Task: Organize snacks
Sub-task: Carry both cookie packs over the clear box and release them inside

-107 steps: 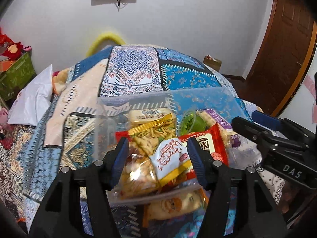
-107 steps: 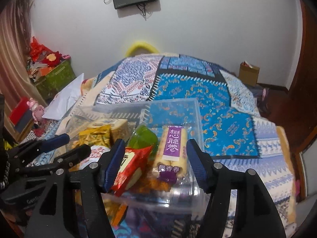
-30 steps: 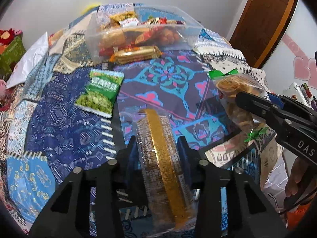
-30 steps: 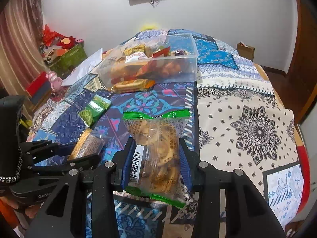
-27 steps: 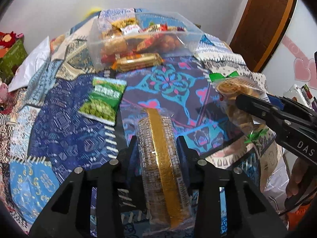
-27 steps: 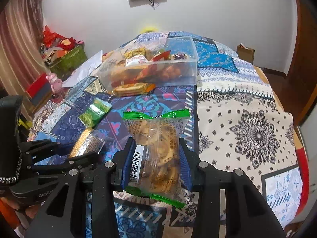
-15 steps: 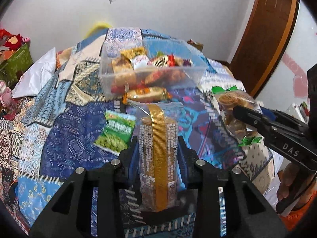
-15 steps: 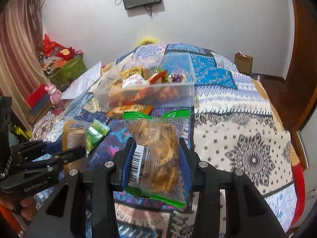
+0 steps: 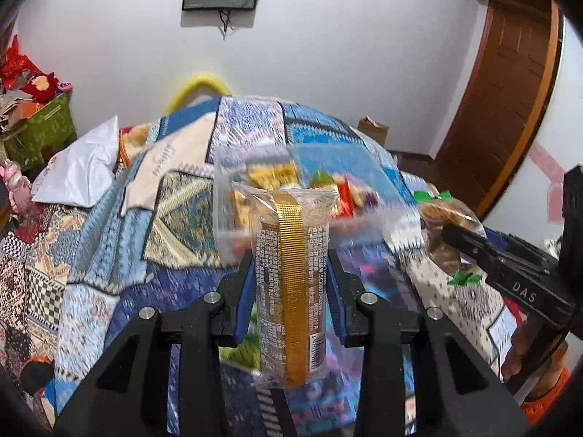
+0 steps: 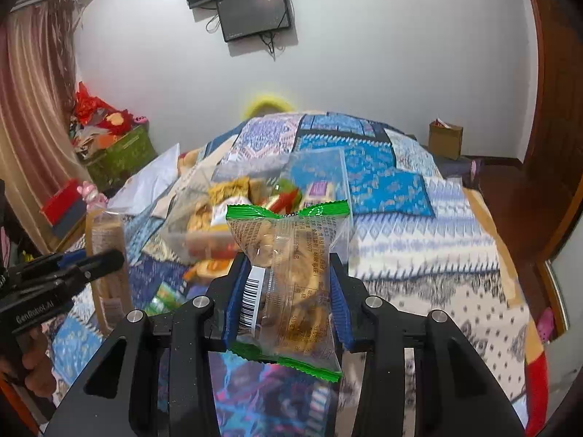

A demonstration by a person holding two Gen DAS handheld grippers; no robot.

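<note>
L gripper (image 9: 291, 287) clamps gold-striped biscuit roll (image 9: 289, 280) upright, R gripper (image 10: 284, 291) clamps green-edged cookie bag (image 10: 288, 284); both near side of clear snack bin (image 10: 255, 196) (contents blurred) on quilted bed (image 10: 419, 240).

Clear bin (image 9: 233, 196) lies on the bed, holding mixed snack packs; contents blurred. Nearer than the bin, upright between my left fingers (image 9: 245, 298): a tall clear biscuit sleeve (image 9: 291, 276) with a gold strip down its front. Right of the sleeve, upright between my right fingers (image 10: 233, 302): a clear cookie bag (image 10: 291, 280) with green crimped ends and a barcode.
</note>
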